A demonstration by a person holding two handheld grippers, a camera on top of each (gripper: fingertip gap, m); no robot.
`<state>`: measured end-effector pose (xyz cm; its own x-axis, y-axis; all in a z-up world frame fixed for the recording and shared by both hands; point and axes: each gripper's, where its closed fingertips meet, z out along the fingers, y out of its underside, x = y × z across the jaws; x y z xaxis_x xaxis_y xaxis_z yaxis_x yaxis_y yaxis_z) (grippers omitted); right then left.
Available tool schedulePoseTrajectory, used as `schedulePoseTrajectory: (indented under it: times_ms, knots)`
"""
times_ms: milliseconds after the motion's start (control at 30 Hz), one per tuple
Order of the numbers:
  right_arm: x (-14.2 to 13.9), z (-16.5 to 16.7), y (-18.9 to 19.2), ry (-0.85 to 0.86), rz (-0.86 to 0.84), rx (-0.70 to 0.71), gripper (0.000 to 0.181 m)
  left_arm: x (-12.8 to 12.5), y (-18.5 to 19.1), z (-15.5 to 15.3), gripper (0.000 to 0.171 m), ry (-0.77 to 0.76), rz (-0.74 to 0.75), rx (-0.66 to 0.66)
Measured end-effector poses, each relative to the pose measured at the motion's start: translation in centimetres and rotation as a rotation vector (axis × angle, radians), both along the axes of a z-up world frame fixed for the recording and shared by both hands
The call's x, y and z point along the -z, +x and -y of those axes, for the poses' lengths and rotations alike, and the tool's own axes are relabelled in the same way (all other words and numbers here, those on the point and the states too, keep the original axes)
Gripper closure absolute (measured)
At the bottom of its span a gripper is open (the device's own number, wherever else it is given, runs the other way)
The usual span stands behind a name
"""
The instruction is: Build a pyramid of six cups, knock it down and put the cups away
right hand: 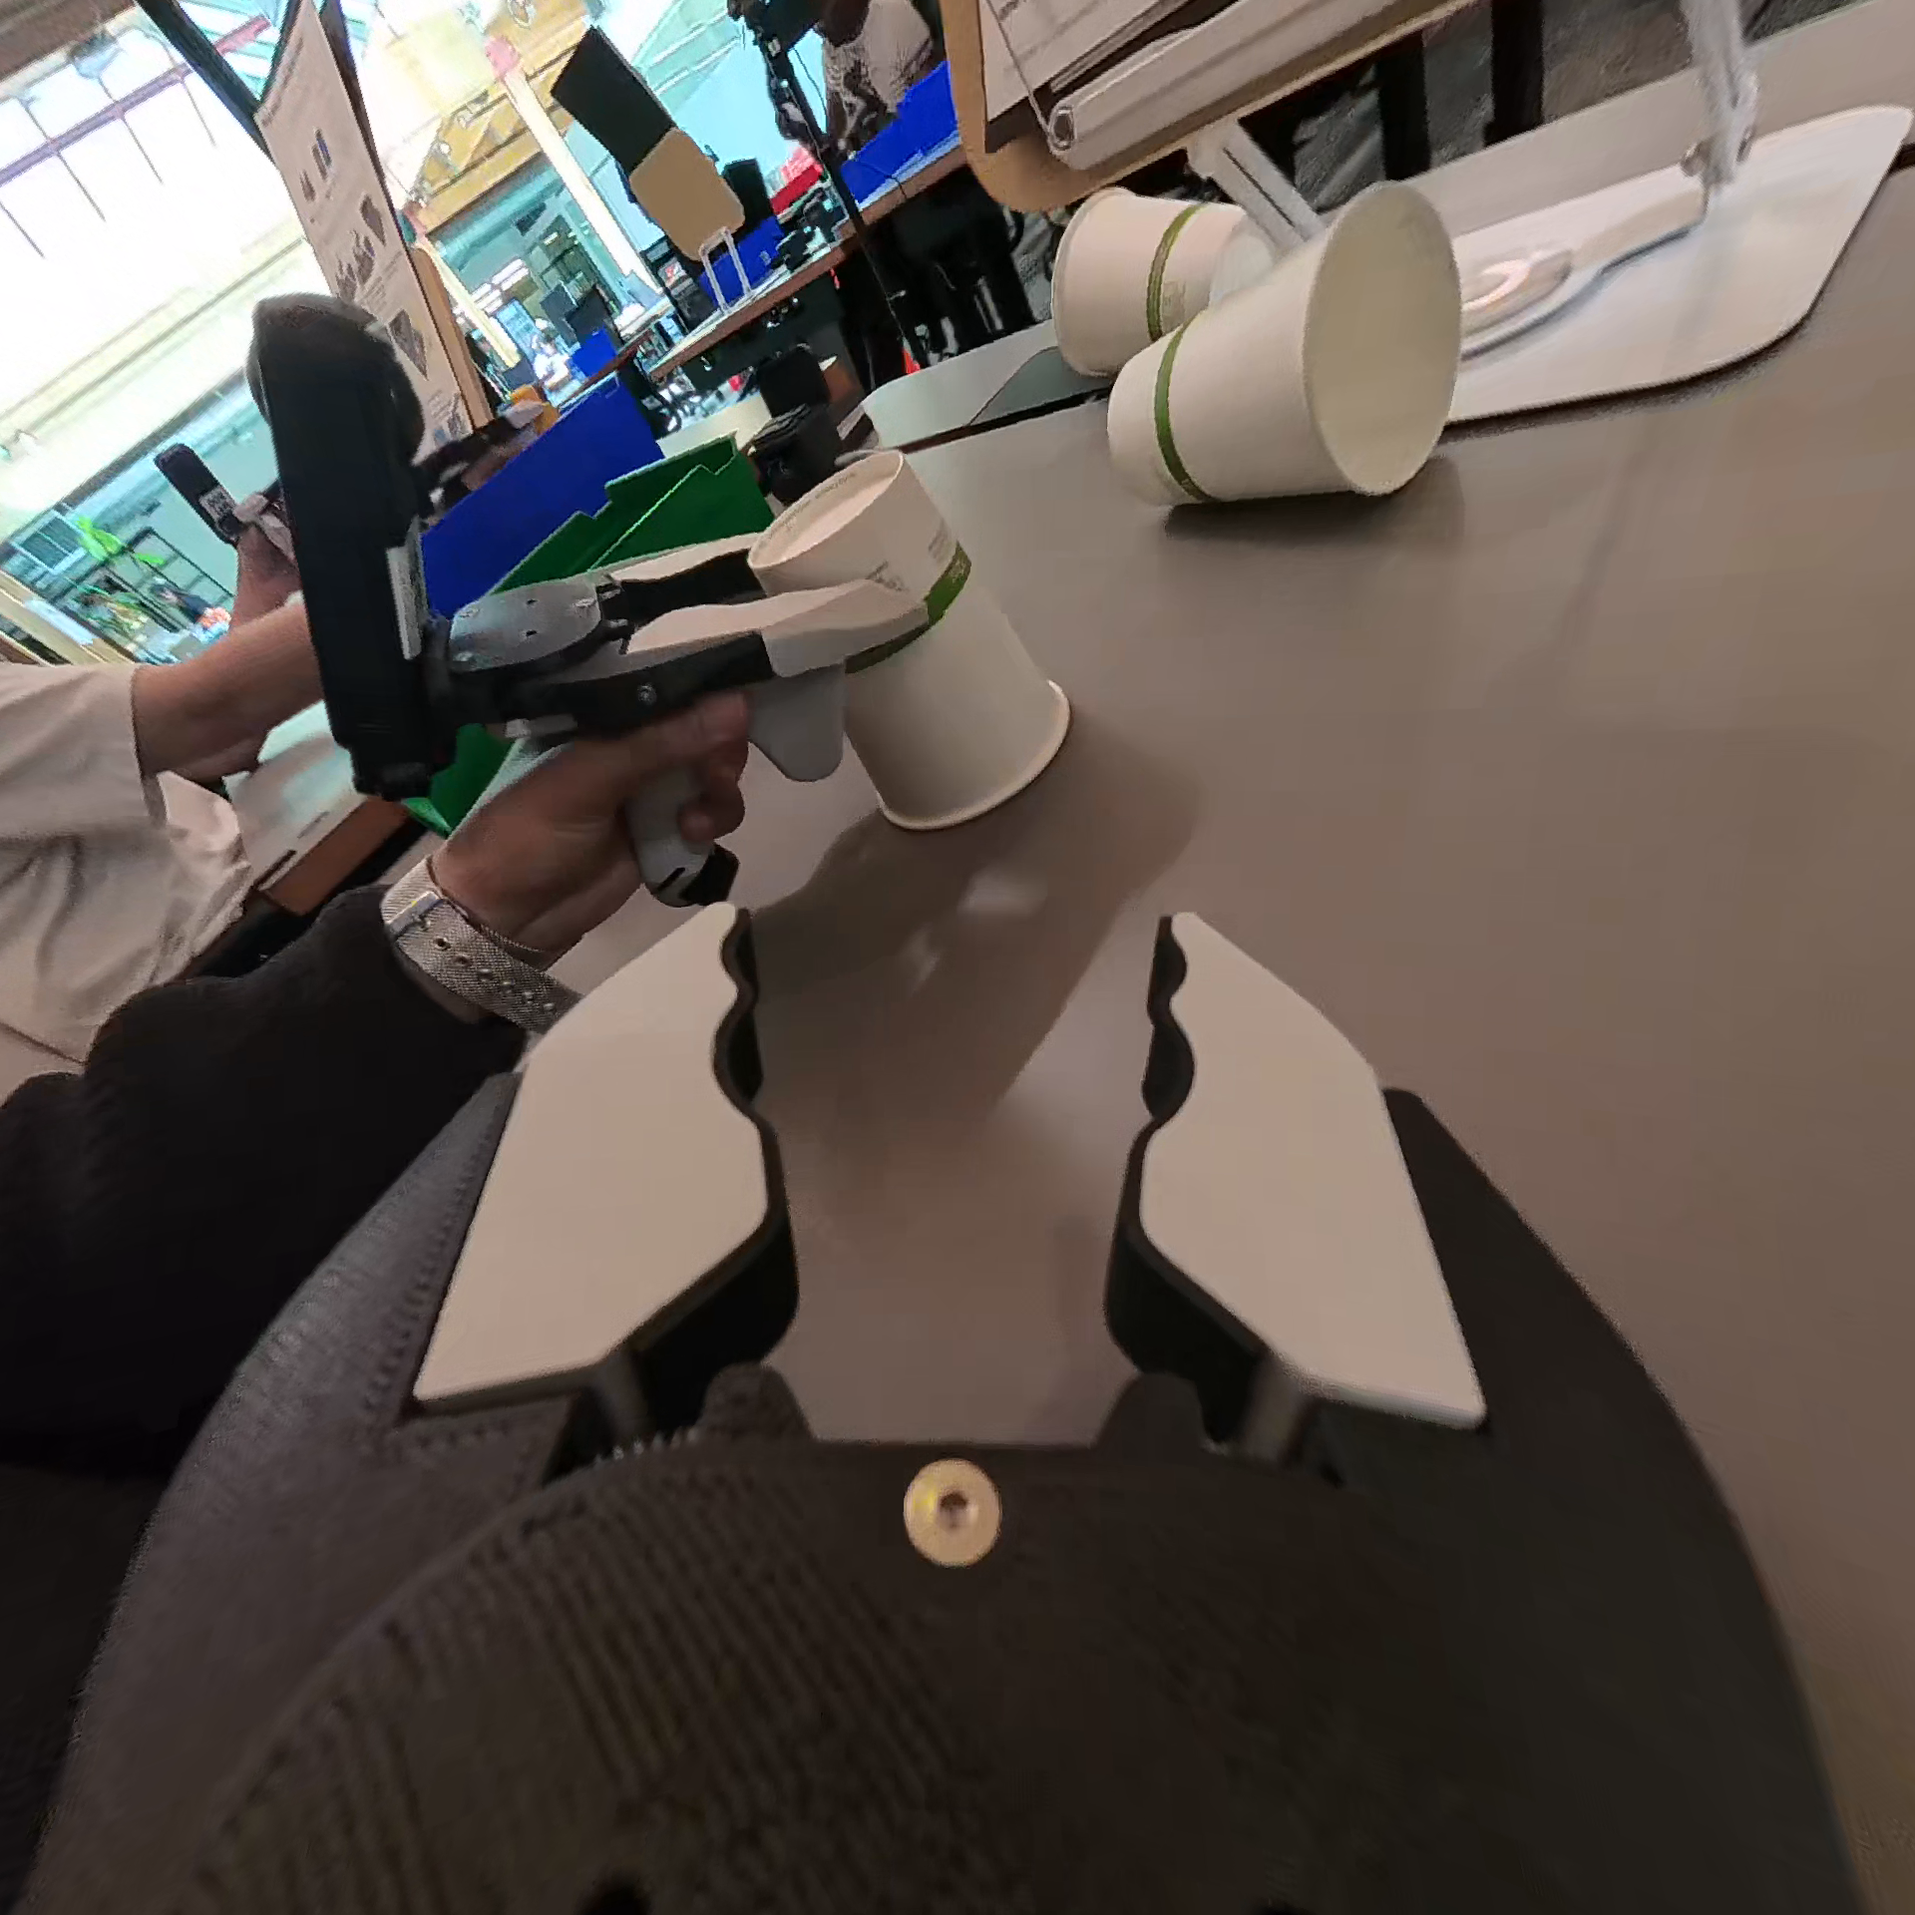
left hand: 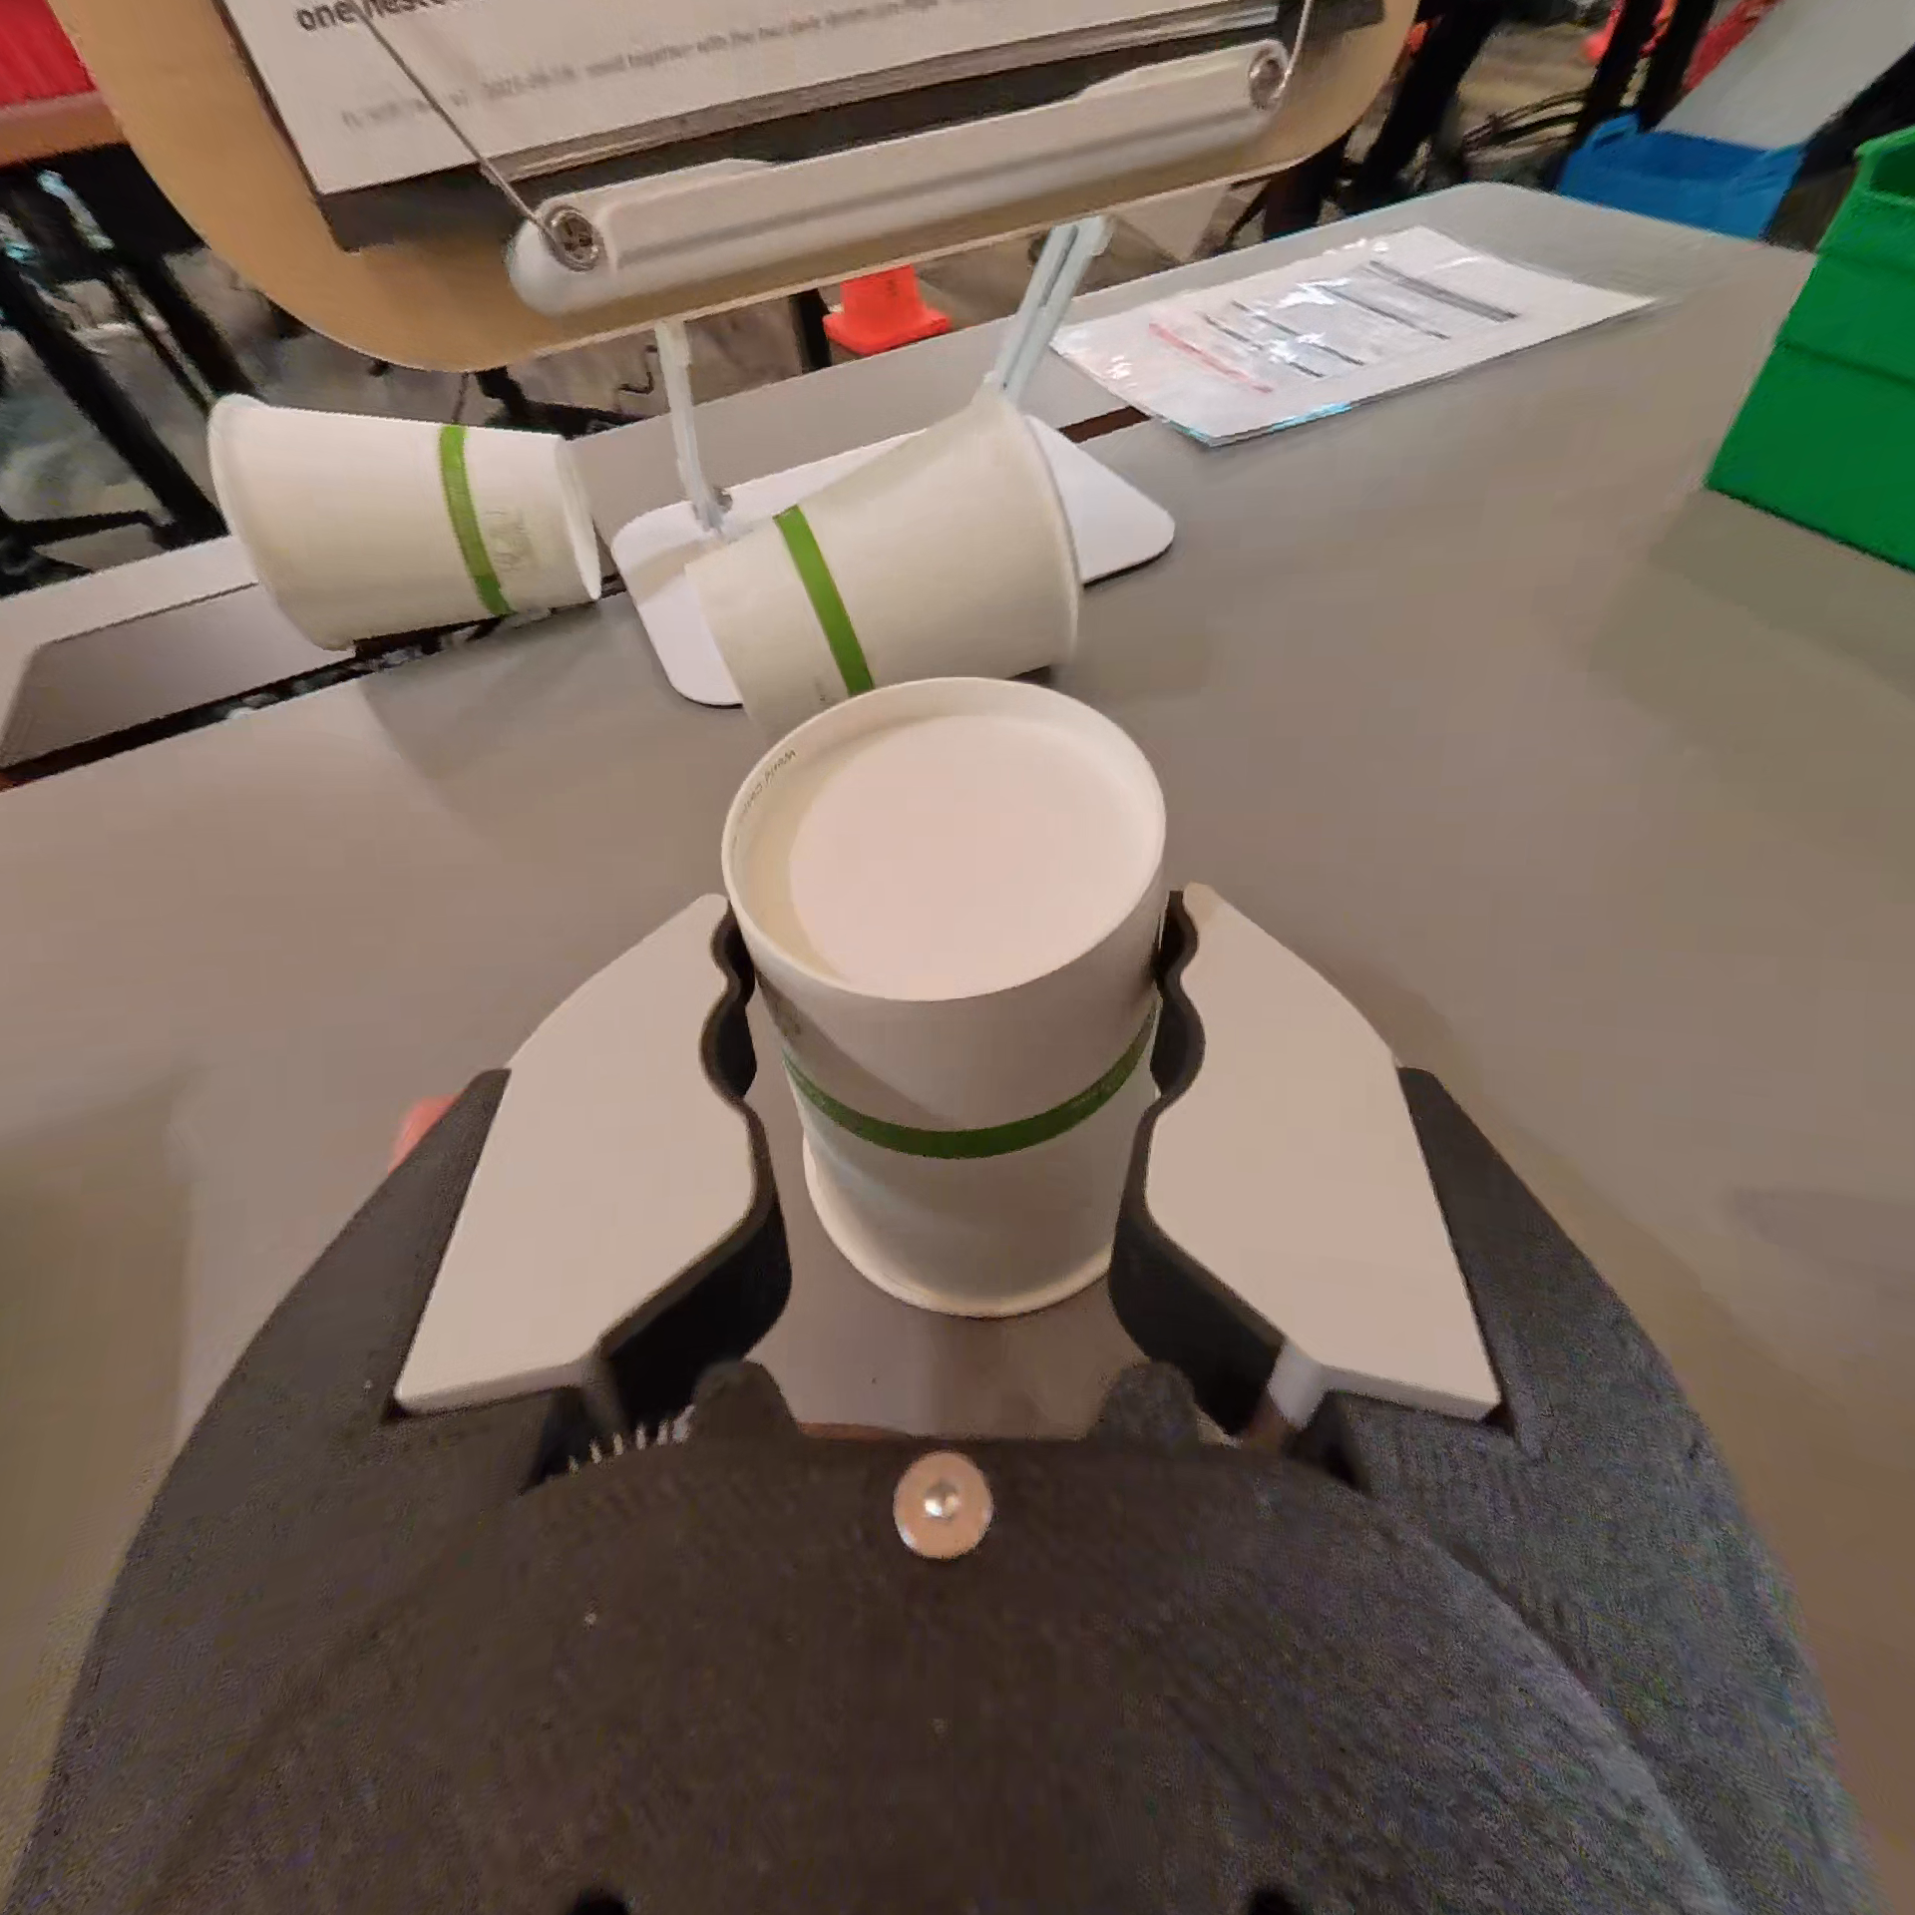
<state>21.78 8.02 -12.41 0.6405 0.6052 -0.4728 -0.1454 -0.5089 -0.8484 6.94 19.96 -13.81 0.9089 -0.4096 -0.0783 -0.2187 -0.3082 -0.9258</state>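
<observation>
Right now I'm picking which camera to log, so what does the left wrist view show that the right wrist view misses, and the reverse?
Only the left wrist view shows the plastic-sleeved sheet and orange cone. Only the right wrist view shows the open, empty right gripper, the hand and a watch. Both show the left gripper shut on the upside-down cup, two tipped cups, the stand and grey table.

The clipboard on its stand is cut off by the top edge in the left wrist view. The farthest cup is partly hidden behind the nearer fallen cup. The green bin runs off the right edge.
</observation>
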Motion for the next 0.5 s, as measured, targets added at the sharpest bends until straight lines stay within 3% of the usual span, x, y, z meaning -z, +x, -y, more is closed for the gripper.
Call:
schedulePoseTrajectory:
  times_ms: [100, 200, 267, 400, 500]
  knots:
    - [0.1, 0.0, 0.4, -0.026, -0.034, 0.0, 0.107, -0.6, 0.2, 0.1, 0.094, -0.01, 0.074, 0.009]
    - [-0.3, 0.2, 0.0, -0.015, -0.052, -0.022, 0.11, -3.0, -0.5, 0.4, 0.095, 0.042, 0.244, -0.02]
    - [-0.6, 0.6, -0.8, -0.008, -0.069, -0.066, 0.113, -5.4, -0.8, 1.2, 0.095, 0.08, 0.494, 0.028]
    - [-2.7, 1.6, -3.4, -0.01, -0.263, -0.147, 0.106, -10.0, -1.4, 4.7, 0.095, 0.023, 1.217, 0.235]
    - [-4.3, 2.2, -5.3, -0.095, -0.503, -0.188, 0.093, -10.3, -3.7, 6.0, 0.095, 0.002, 1.576, 0.204]
